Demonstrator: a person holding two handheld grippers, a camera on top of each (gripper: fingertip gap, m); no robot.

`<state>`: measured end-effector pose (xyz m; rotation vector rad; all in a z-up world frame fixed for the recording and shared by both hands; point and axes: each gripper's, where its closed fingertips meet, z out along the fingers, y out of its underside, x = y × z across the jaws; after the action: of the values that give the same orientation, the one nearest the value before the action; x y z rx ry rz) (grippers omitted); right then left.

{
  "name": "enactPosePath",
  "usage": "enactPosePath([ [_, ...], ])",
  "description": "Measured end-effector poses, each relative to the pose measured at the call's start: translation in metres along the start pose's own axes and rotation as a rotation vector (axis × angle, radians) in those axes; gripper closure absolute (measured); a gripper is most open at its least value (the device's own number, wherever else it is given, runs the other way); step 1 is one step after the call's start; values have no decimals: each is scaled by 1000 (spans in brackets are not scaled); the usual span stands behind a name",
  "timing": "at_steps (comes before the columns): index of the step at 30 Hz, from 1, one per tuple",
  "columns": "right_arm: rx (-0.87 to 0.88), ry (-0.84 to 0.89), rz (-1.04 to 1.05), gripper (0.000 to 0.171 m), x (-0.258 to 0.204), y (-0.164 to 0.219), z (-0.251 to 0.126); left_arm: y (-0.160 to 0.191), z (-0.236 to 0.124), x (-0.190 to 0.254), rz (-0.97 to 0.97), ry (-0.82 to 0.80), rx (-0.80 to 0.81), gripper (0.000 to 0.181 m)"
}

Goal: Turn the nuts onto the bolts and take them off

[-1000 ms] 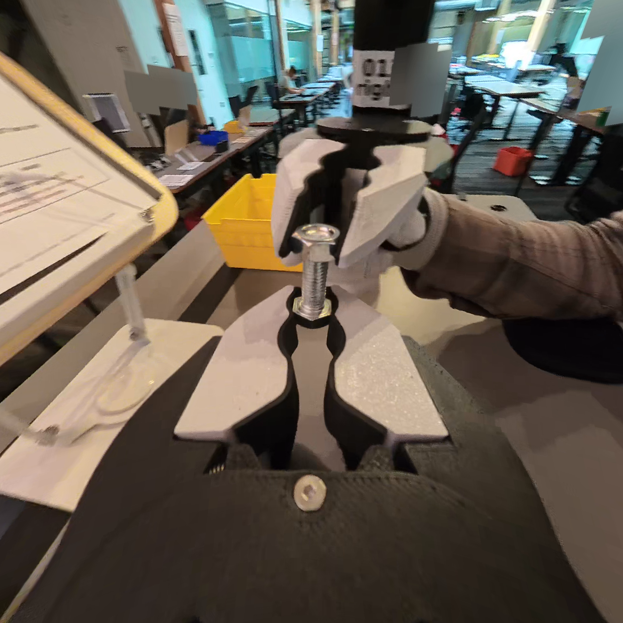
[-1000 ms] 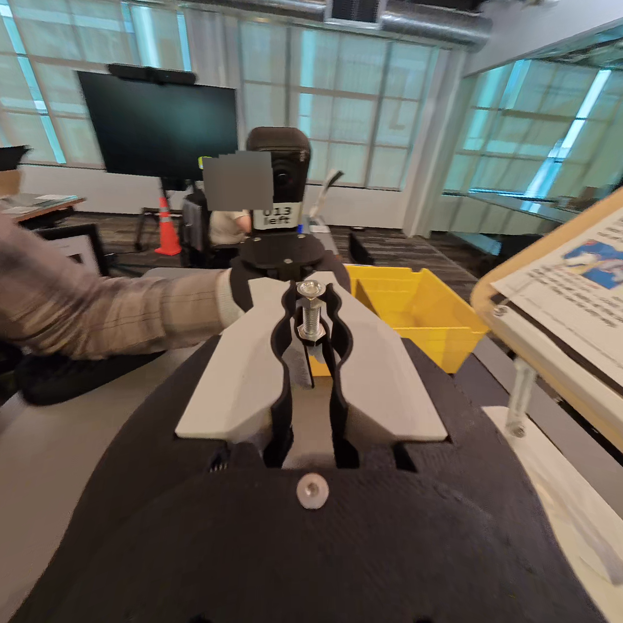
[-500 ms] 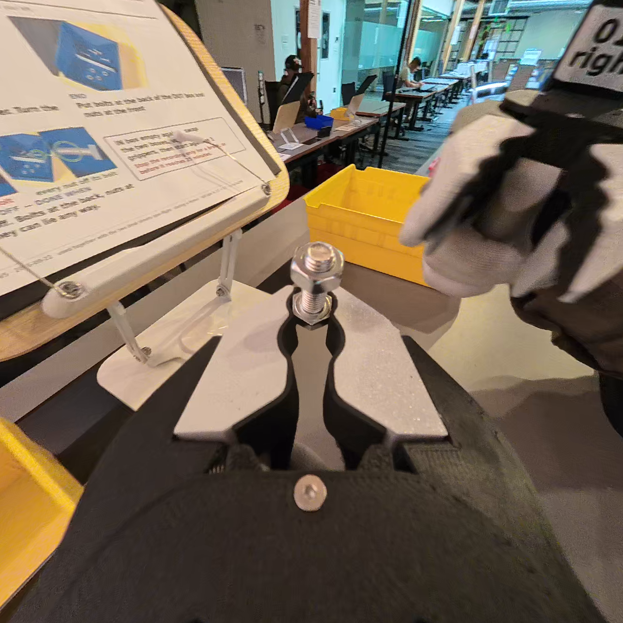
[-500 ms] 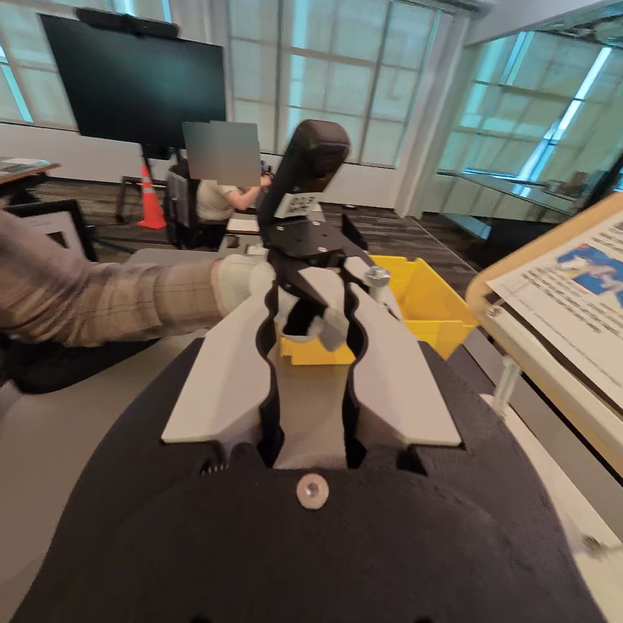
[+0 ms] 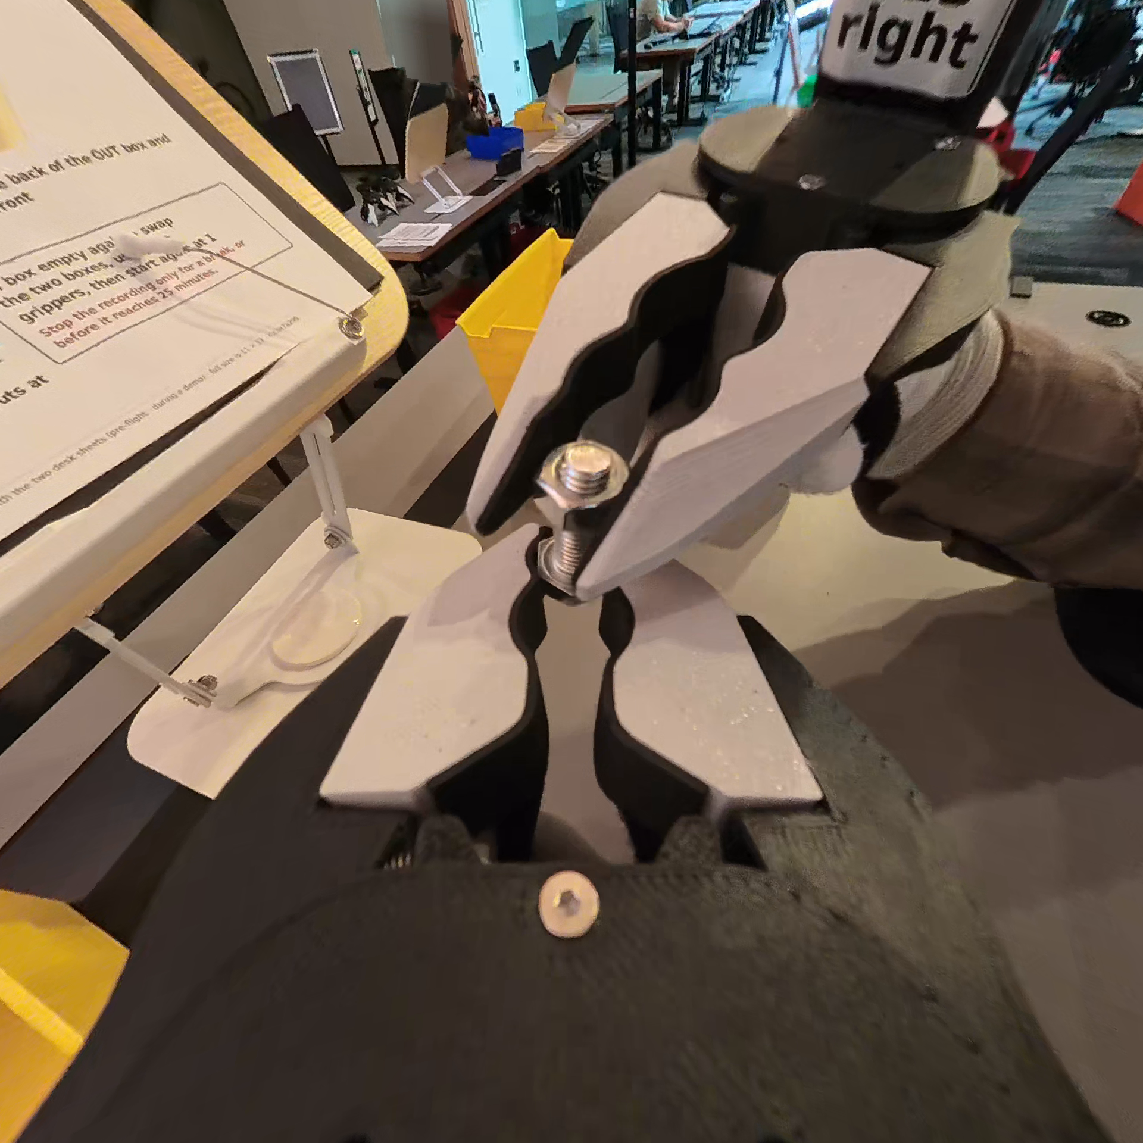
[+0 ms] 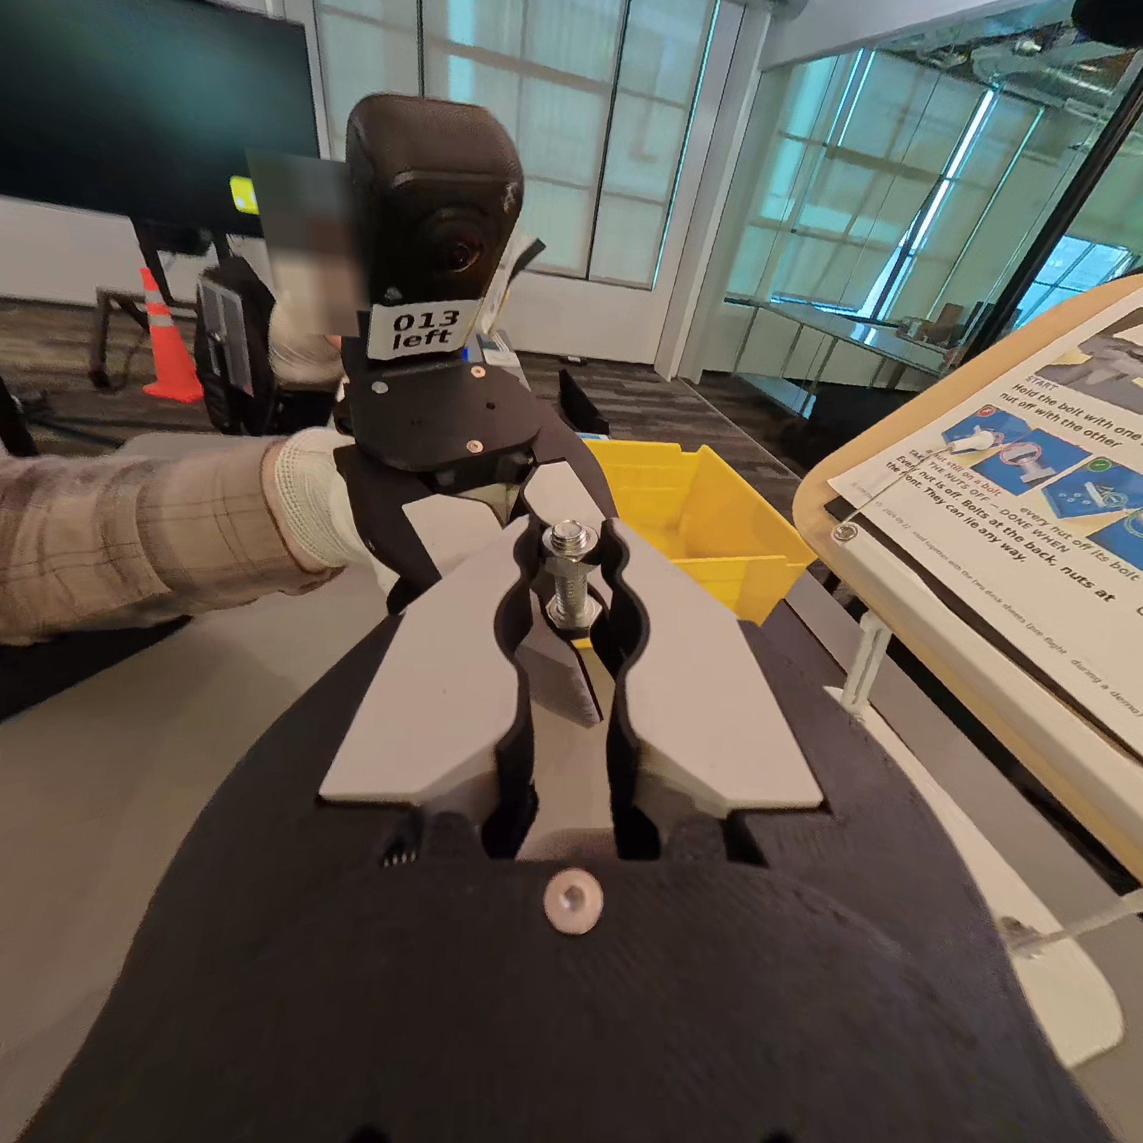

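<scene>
Left gripper jaws clenched on the hex head at the lower end of the bolt, which stands upright above the grey table. Right gripper jaws clenched on the nut at the bolt's top end, threaded tip showing through it. The two grippers meet at the bolt, crossing at an angle.

Each gripper body carries a white label with black print. A gloved hand in a plaid sleeve holds the left gripper. Yellow bin sits behind on the table. A tilted instruction sheet on a wooden board and white stand bears printed text and small pictures.
</scene>
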<state>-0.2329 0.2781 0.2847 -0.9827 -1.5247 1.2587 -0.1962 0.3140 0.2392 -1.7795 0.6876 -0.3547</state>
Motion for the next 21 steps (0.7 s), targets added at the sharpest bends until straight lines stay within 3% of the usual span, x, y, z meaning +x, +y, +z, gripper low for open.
enactPosePath([
  [8,190,-35,245,154,12,-17,-5,-18,-5,-6,-41,-24,128,168],
  [13,172,-8,220,154,13,-15,-3,-15,-3,-9,-41,-37,126,168],
  [15,146,9,197,127,15,-12,-2,-13,-2,-9,-42,-42,112,168],
  [21,144,-24,148,124,10,-16,-11,-13,-4,-18,-95,-59,131,168],
])
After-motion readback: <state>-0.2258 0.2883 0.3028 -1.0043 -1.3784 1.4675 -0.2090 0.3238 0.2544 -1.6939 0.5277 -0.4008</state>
